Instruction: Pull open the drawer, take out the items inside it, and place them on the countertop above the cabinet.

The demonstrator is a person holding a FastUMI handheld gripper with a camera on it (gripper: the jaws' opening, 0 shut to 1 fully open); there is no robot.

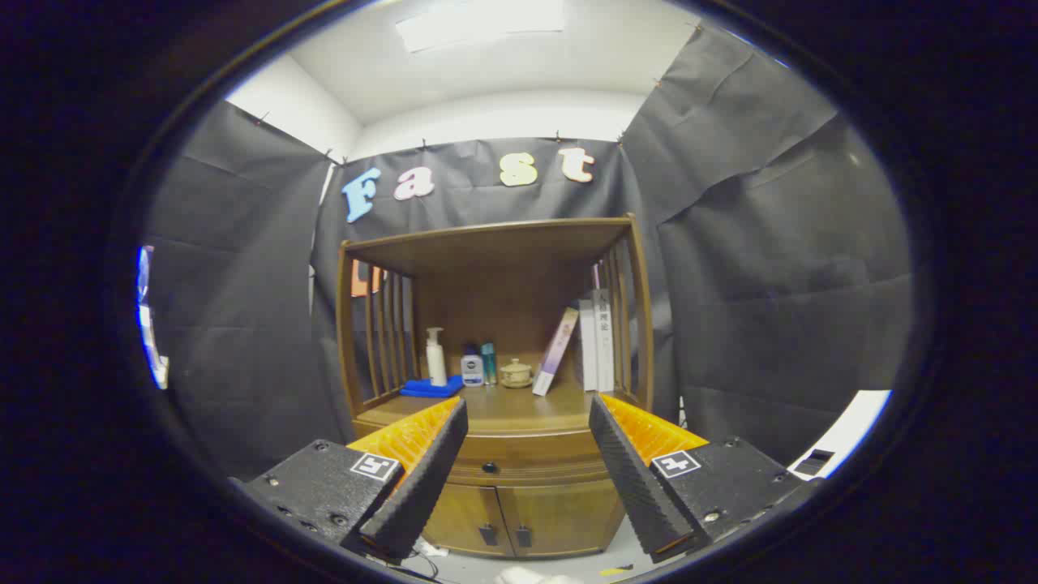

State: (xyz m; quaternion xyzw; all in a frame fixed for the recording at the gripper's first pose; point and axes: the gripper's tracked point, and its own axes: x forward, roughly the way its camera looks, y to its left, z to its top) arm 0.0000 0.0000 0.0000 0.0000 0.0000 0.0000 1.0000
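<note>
A brown wooden cabinet [495,324] stands against the booth's wall, some way ahead of me. Its drawer [519,466] is closed, with a small dark knob [489,467] at its middle. The countertop [519,403] lies just above the drawer, under an open shelf frame. My gripper [527,418] is open, its two fingers spread wide with nothing between them. The drawer knob shows in the gap between the fingers, well beyond their tips. What lies inside the drawer is hidden.
On the countertop stand a white pump bottle [436,357] on a blue cloth [430,388], small bottles [473,367], a lidded cup [516,374] and leaning books [596,341]. Two lower doors [519,515] sit under the drawer. Slatted sides flank the countertop.
</note>
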